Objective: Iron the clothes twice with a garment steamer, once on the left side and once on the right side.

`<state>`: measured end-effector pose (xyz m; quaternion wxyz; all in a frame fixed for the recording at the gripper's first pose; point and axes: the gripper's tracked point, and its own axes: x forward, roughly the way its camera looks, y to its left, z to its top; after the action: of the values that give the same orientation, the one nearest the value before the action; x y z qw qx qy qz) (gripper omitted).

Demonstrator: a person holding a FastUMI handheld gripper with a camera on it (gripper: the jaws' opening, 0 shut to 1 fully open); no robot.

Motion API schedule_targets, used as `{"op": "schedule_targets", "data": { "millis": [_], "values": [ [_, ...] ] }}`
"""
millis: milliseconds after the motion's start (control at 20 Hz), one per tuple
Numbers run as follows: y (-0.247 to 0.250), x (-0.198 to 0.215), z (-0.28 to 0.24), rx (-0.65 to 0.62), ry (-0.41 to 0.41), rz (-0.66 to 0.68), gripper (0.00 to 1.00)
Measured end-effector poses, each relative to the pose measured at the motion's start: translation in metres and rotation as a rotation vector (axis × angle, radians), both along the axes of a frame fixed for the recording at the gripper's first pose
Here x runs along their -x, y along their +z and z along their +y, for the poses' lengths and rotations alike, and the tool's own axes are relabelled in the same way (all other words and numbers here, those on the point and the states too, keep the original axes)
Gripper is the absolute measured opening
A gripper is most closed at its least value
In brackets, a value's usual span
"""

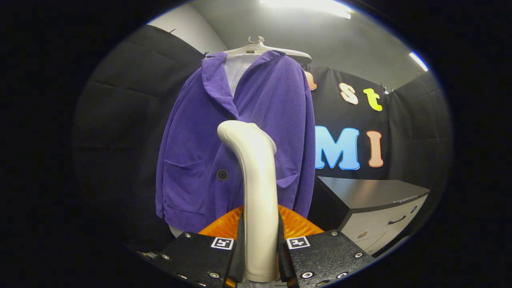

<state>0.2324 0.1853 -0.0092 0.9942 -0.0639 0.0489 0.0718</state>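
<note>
At the bottom centre of the frame the claw is clamped on the garment steamer: both fingers press against the sides of its pale handle, one on each side, with no gap showing. Each finger's housing carries a small square marker on its top face and several screws along its front. The steamer's handle rises straight up from between the fingers through the middle of the frame, then bends over toward the left at its top, where its rounded head ends against the jacket.

Just behind the fingers, on both sides of the handle's lower part, an orange ribbed piece fans out; what it belongs to I cannot tell.

Beyond the steamer hangs the purple corduroy jacket, filling the centre and centre left of the frame. It has a wide collar, a dark button just left of the handle, and patch pockets low on each side. The steamer's head sits near the front opening, about mid-chest. A pale lining shows at the neck. The jacket hangs on a light hanger at the upper centre.

To the lower right, farther back, stands a grey cabinet with drawer fronts and dark handles. Black cloth walls close the booth behind, and bright ceiling lights glow at the upper right.
</note>
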Motion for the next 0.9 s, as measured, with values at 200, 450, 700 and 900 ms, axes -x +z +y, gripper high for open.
{"op": "schedule_targets", "data": {
  "millis": [200, 450, 700, 900],
  "values": [
    [-0.021, 0.008, -0.001, 0.024, 0.004, 0.024, 0.33],
    [-0.046, 0.018, -0.005, 0.026, 0.002, 0.064, 0.33],
    [-0.071, 0.037, -0.002, 0.040, 0.011, 0.099, 0.33],
    [-0.101, 0.054, 0.004, 0.037, 0.024, 0.169, 0.33]
  ]
}}
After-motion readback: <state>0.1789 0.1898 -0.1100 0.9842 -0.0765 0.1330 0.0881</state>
